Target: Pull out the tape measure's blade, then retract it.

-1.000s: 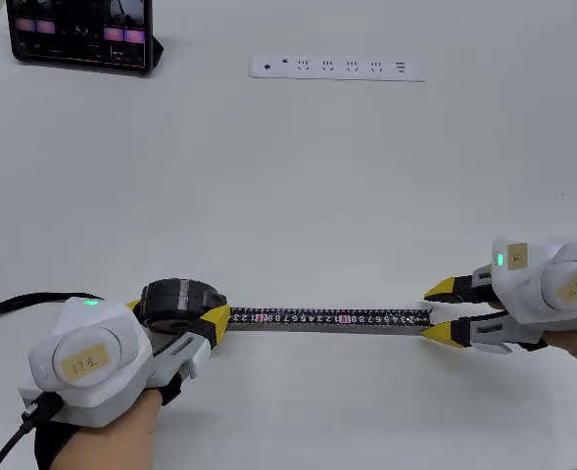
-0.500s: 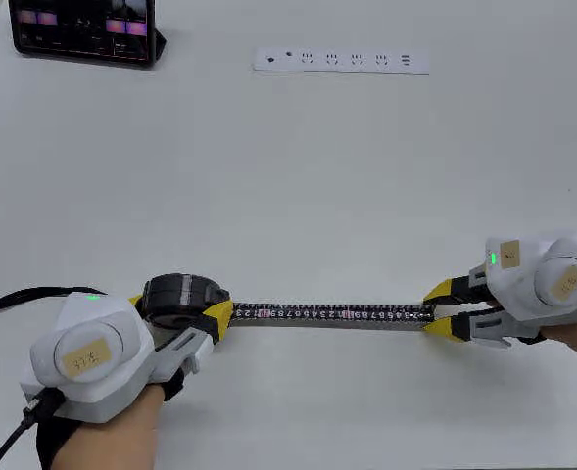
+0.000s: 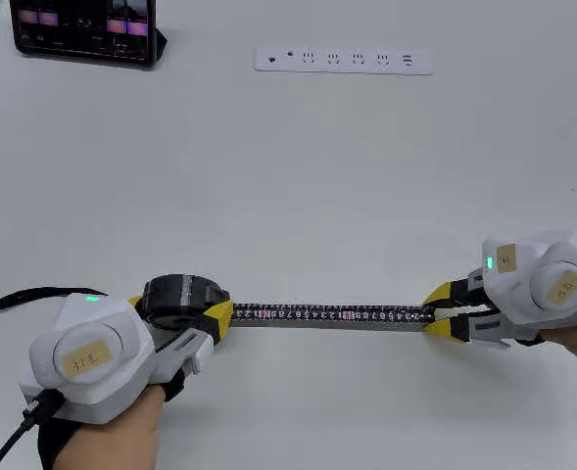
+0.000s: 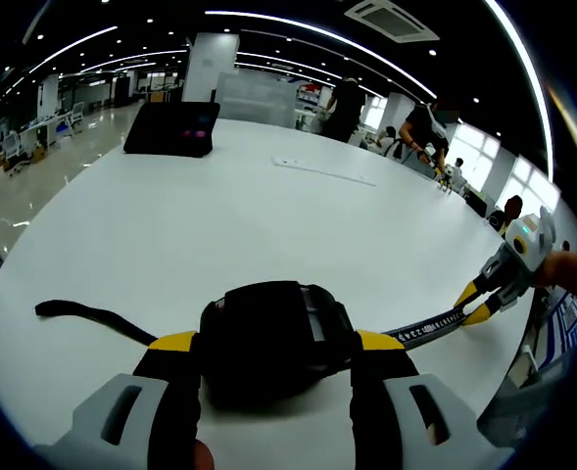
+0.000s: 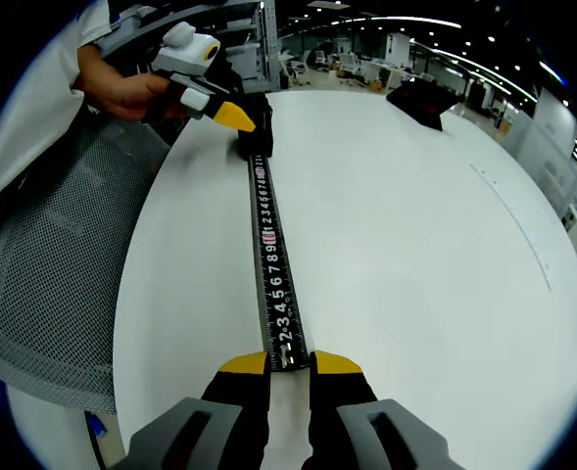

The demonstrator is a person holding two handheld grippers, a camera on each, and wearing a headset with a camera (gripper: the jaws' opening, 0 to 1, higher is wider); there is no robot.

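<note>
White table (image 3: 298,176) under bright office lights. Tape measure (image 3: 178,297) lying near front edge, clamped between jaws of left hand-held gripper (image 4: 276,341) to anchor it; blade (image 3: 327,315) drawn flat rightward, tip pinched in nearly closed right hand-held gripper (image 5: 288,364), likely to stop it snapping back

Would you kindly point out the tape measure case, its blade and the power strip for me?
tape measure case (image 3: 180,297), head view, top of the black housing.
blade (image 3: 327,315), head view, middle of the pulled-out numbered strip.
power strip (image 3: 344,61), head view, centre of its white body.
</note>
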